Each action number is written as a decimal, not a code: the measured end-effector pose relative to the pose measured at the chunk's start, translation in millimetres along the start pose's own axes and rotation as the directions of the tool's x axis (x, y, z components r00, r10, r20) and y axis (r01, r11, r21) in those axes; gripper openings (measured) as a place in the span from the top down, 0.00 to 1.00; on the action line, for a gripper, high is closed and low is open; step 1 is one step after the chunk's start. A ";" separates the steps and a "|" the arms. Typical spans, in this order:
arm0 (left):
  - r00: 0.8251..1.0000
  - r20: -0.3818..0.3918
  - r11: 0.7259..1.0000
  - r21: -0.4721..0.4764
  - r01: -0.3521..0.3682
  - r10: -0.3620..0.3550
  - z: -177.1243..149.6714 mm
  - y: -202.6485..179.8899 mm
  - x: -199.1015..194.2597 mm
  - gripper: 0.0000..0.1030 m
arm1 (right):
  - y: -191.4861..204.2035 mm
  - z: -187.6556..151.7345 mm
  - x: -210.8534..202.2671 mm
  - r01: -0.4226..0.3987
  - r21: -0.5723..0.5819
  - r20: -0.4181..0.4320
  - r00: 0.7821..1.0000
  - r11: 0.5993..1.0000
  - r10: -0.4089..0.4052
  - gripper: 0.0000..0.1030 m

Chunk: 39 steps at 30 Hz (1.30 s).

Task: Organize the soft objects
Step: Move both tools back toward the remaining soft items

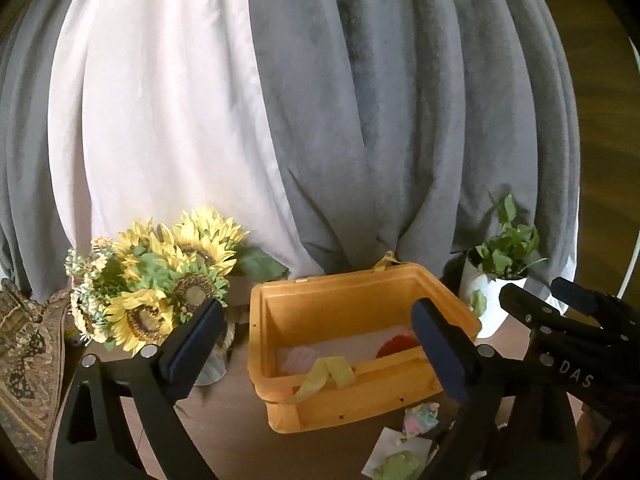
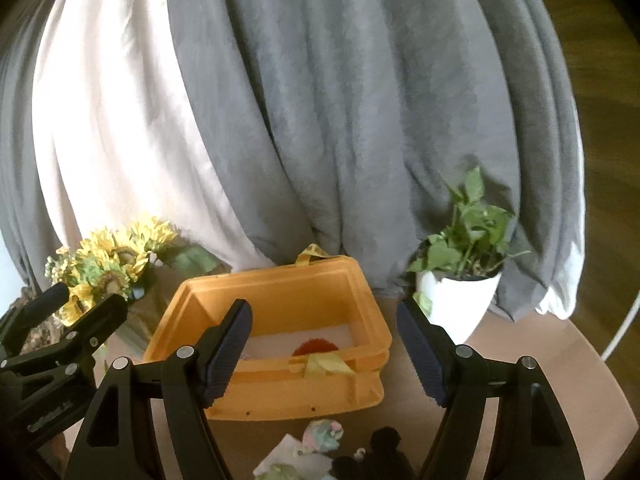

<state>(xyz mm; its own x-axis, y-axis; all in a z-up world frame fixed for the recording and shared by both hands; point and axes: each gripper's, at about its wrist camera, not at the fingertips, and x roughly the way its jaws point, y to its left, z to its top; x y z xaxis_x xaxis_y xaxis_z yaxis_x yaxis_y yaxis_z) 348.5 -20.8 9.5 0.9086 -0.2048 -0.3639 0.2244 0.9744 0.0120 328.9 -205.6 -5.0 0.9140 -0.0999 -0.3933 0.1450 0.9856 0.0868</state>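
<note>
Two claws hang empty above the desk, the left claw spread wide and the right claw released, nothing between either pair of pads. An orange bin already holds a pink cloth and a red soft item, with a yellow-green ribbon draped over its near wall. A pastel plush lies just before the bin; the next pick likely calls for a low, centred approach and a gentle squeeze.

You're in a home living space — ahead of your tongs hang grey and white curtains, with a sunflower bouquet left and a potted plant right.
</note>
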 end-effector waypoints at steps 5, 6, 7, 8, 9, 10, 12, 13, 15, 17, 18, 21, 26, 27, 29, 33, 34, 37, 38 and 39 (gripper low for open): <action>1.000 0.008 1.000 0.008 0.020 -0.020 -7.6 2.3 -19.1 0.00 | 0.5 -9.4 -21.3 0.035 0.021 0.003 0.999 0.999 -0.035 0.27; 1.000 0.009 1.000 0.011 0.023 -0.023 -9.5 3.0 -23.2 0.00 | 1.1 -12.0 -26.3 0.045 0.024 0.005 0.999 0.999 -0.045 0.27; 1.000 0.010 1.000 0.015 0.028 -0.028 -11.4 3.0 -27.4 0.00 | 2.0 -13.9 -30.1 0.053 0.026 0.005 0.999 0.998 -0.054 0.27; 0.999 0.011 0.999 0.019 0.032 -0.032 -13.4 3.4 -31.1 0.00 | 2.5 -16.6 -35.1 0.063 0.027 0.007 0.998 0.998 -0.064 0.27; 0.999 0.011 0.999 0.022 0.035 -0.035 -15.2 3.3 -33.9 0.00 | 3.3 -19.0 -39.5 0.072 0.029 0.010 0.997 0.997 -0.072 0.27; 0.999 0.012 0.999 0.027 0.039 -0.039 -17.3 3.2 -37.3 0.00 | 3.7 -21.9 -44.5 0.081 0.033 0.015 0.997 0.996 -0.082 0.27; 0.999 0.013 0.998 0.039 0.042 -0.043 -21.8 2.9 -44.5 0.00 | 3.1 -27.3 -53.8 0.102 0.044 0.021 0.994 0.994 -0.103 0.27; 0.999 0.013 0.998 0.042 0.043 -0.043 -23.1 2.5 -46.9 0.00 | 2.2 -30.0 -58.2 0.109 0.051 0.023 0.994 0.993 -0.110 0.27; 0.999 0.013 0.998 0.048 0.043 -0.044 -27.1 2.0 -52.7 0.00 | 0.0 -35.4 -66.9 0.125 0.066 0.026 0.992 0.990 -0.127 0.27; 0.999 0.010 0.998 0.051 0.048 -0.048 -30.7 1.1 -57.6 0.00 | -1.7 -40.2 -75.1 0.143 0.081 0.033 0.989 0.986 -0.146 0.27; 0.999 0.005 0.998 0.050 0.048 -0.049 -32.1 0.4 -59.7 0.00 | -2.0 -42.7 -78.8 0.149 0.085 0.036 0.988 0.985 -0.152 0.27; 0.999 0.001 0.997 0.051 0.051 -0.051 -37.9 -2.0 -67.5 0.00 | -3.1 -49.4 -88.4 0.159 0.092 0.046 0.985 0.983 -0.164 0.27; 0.999 -0.002 0.998 0.034 0.052 -0.052 -50.9 -9.5 -77.9 0.00 | -7.7 -62.1 -101.4 0.178 0.084 0.062 0.981 0.981 -0.183 0.27; 0.999 -0.001 0.998 0.036 0.049 -0.049 -53.2 -12.0 -79.4 0.00 | -8.8 -64.0 -102.8 0.174 0.082 0.063 0.982 0.981 -0.180 0.27; 0.999 -0.002 0.999 0.036 0.039 -0.039 -57.9 -17.4 -82.5 0.00 | -13.3 -68.2 -103.7 0.163 0.073 0.055 0.984 0.984 -0.167 0.27; 0.999 -0.019 0.999 0.019 0.037 -0.037 -67.7 -26.1 -84.2 0.00 | -22.0 -74.6 -101.0 0.137 0.055 0.029 0.990 0.989 -0.138 0.27; 0.999 -0.026 0.999 0.014 0.035 -0.034 -71.1 -28.4 -84.5 0.00 | -25.2 -76.9 -100.7 0.128 0.052 0.027 0.991 0.990 -0.130 0.27; 0.999 -0.045 1.000 0.009 0.020 -0.020 -80.7 -36.2 -84.2 0.00 | -33.7 -83.0 -97.8 0.106 0.040 0.010 0.994 0.994 -0.106 0.27; 0.999 -0.051 1.000 0.011 0.014 -0.014 -84.2 -39.5 -83.8 0.00 | -34.7 -84.7 -96.5 0.100 0.036 0.005 0.995 0.994 -0.100 0.27; 0.998 -0.056 1.000 0.010 0.012 -0.012 -87.1 -41.6 -83.6 0.00 | -37.9 -86.9 -94.7 0.091 0.032 -0.003 0.996 0.995 -0.091 0.27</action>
<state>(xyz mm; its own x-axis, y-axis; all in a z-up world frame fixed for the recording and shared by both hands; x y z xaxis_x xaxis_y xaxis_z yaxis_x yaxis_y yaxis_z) 232.6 -36.2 -41.7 0.8847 -0.2105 -0.4160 0.2391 0.9708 0.0172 204.0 -221.7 -50.6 0.8959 -0.1892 -0.4019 0.2402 0.9674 0.0800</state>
